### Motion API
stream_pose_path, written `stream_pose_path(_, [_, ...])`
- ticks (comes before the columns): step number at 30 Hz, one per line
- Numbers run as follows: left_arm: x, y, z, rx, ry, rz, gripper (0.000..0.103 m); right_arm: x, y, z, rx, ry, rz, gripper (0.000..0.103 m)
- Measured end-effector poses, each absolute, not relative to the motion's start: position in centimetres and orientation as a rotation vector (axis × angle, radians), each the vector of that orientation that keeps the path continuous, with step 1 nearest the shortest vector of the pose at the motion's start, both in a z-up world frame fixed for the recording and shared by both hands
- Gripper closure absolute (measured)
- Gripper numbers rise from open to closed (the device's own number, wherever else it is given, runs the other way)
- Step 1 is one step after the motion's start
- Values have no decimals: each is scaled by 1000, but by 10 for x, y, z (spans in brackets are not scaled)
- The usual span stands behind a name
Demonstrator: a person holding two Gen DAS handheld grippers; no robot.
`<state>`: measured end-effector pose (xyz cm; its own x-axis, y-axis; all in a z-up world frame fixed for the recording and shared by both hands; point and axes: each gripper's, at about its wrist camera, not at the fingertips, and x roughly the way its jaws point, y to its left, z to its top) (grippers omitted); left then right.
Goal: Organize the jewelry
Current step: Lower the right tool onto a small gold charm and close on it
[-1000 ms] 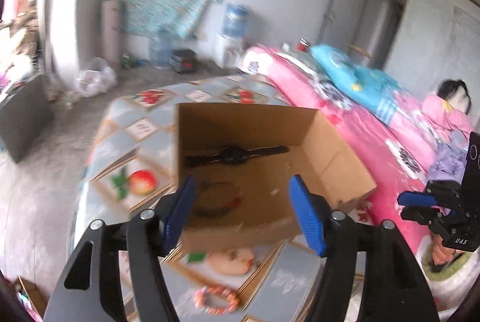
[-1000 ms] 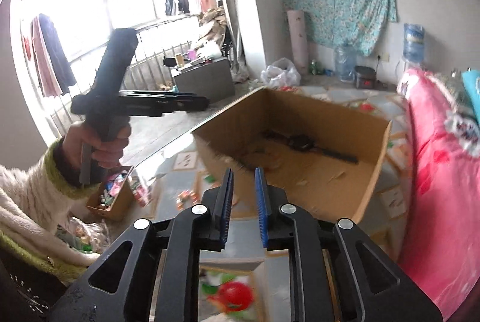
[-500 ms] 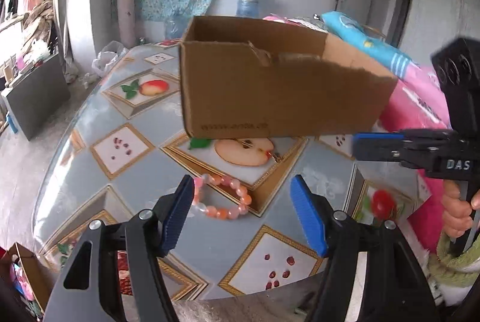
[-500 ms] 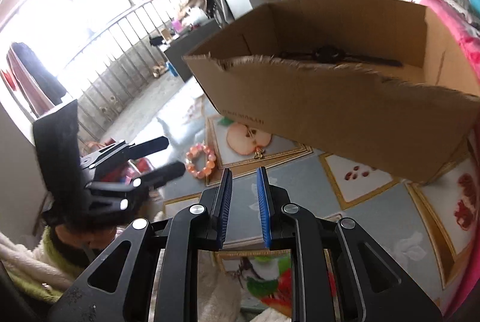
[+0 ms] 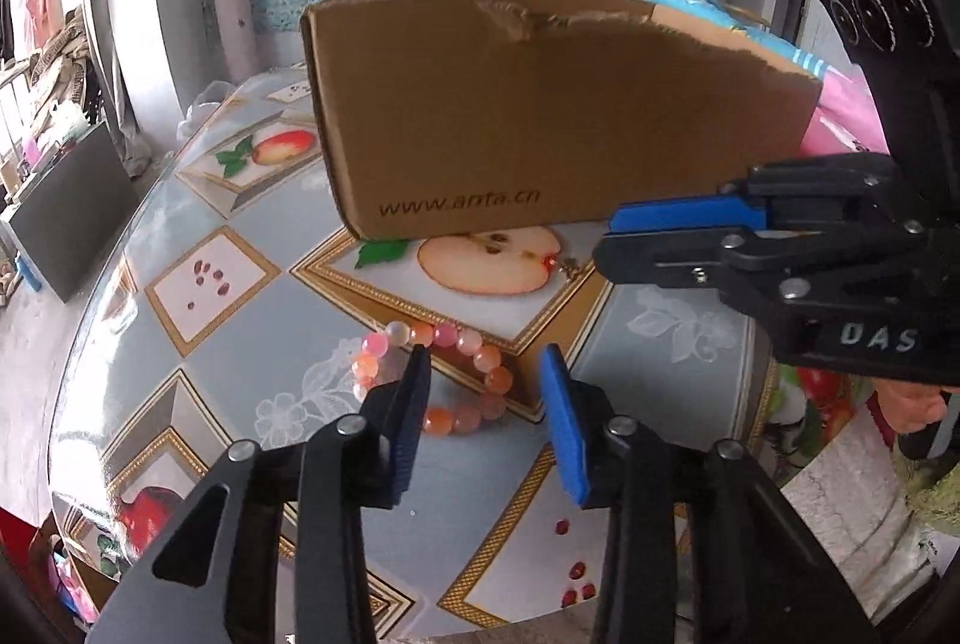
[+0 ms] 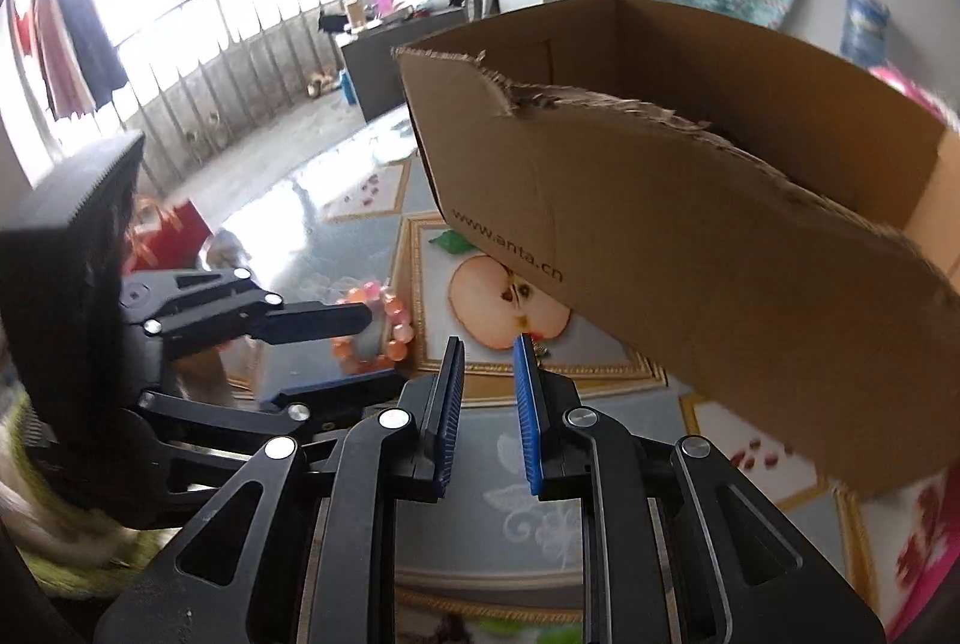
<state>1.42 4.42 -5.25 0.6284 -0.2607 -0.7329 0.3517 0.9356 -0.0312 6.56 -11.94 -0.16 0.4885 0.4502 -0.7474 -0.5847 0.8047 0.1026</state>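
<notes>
A pink and orange bead bracelet (image 5: 465, 371) lies on the fruit-patterned table just in front of my left gripper (image 5: 485, 356), which is open with its fingers on either side of the bracelet's near part. The bracelet also shows in the right wrist view (image 6: 384, 326). A small earring (image 5: 567, 267) with a red stone lies by the apple print, right in front of my right gripper (image 6: 487, 344), which is open by a narrow gap. The cardboard box (image 5: 540, 116) stands behind both; its inside is hidden.
The round table (image 5: 198, 344) has a glossy fruit-print cover and drops off at the near and left edges. A pink bed (image 5: 840, 122) lies to the right. The right gripper's body (image 5: 840, 272) crosses the left wrist view at right.
Both grippers have come down from above the box to table level. The left now straddles the bracelet. The right has opened slightly and moved close to the earring.
</notes>
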Motion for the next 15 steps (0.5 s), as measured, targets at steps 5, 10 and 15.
stream_pose_path(5, [15, 49, -56, 105, 815, -349, 75, 71, -114, -8, -233, 842, 627, 85])
stream_pose_path(10, [17, 54, -57, 83, 810, -359, 79, 76, -111, -11, -301, 832, 656, 86])
stream_pose_path(15, [16, 55, -57, 79, 806, -362, 79, 78, -105, -16, -369, 828, 688, 86])
